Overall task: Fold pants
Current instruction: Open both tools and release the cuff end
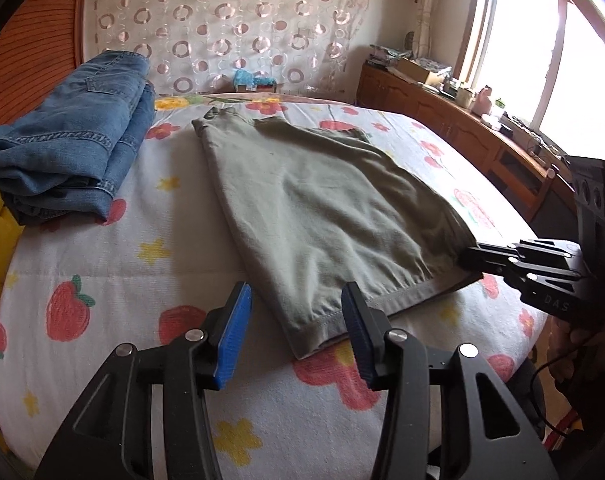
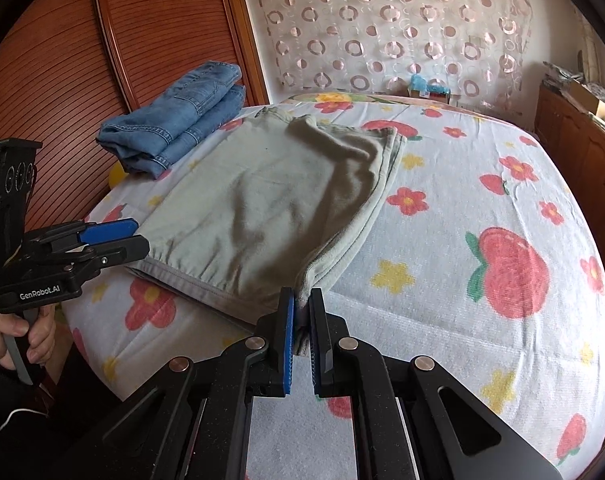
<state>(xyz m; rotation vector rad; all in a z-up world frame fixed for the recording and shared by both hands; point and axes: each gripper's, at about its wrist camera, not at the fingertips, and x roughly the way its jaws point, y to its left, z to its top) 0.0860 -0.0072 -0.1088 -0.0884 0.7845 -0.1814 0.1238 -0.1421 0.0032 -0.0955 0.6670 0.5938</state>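
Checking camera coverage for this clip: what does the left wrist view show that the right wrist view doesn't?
Only the left wrist view shows the window, the full run of wooden cabinets beneath it, and the left gripper open over the near hem.

Only the right wrist view shows the right gripper shut on the corner of the green pants, and the person's left hand.

Both show the green pants, the folded jeans behind them, the floral bedspread and the ring-patterned curtain.

Folded jeans (image 1: 68,128) on floral bedsheet (image 1: 150,248); wooden cabinet (image 1: 454,120) beyond.
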